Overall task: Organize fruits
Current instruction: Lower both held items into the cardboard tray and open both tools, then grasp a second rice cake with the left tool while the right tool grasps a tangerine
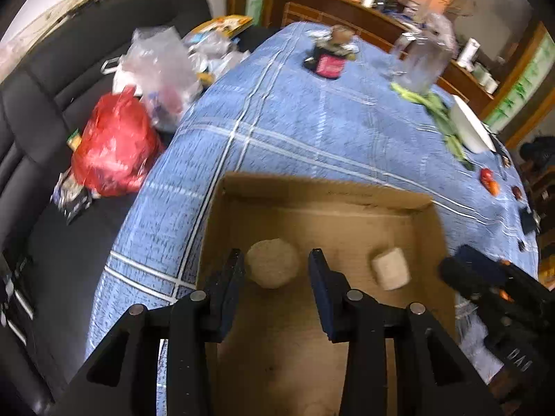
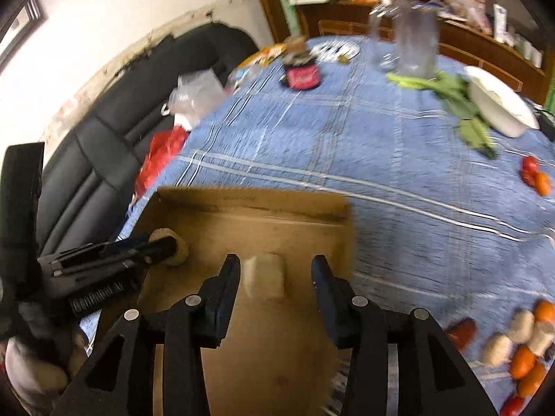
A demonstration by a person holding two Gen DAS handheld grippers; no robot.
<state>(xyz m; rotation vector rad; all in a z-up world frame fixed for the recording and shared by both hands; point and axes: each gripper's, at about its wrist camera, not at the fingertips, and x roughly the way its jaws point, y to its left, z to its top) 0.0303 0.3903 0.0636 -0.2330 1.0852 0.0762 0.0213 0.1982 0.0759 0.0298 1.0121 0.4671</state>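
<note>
Cardboard box [image 1: 322, 194] on blue tablecloth [image 1: 295, 128]; pale round fruit [image 1: 272, 263] between parted fingers of left gripper [image 1: 275, 260], pale blocky fruit [image 2: 263, 277] between parted right gripper [image 2: 275, 265], neither pressed.

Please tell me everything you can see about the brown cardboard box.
The cardboard box is open-topped, plain brown and shallow, with low walls and a scuffed floor. It stands on the blue checked tablecloth near the table's edge. Inside lie two pale items: a round one and a blockier one, apart.
</note>
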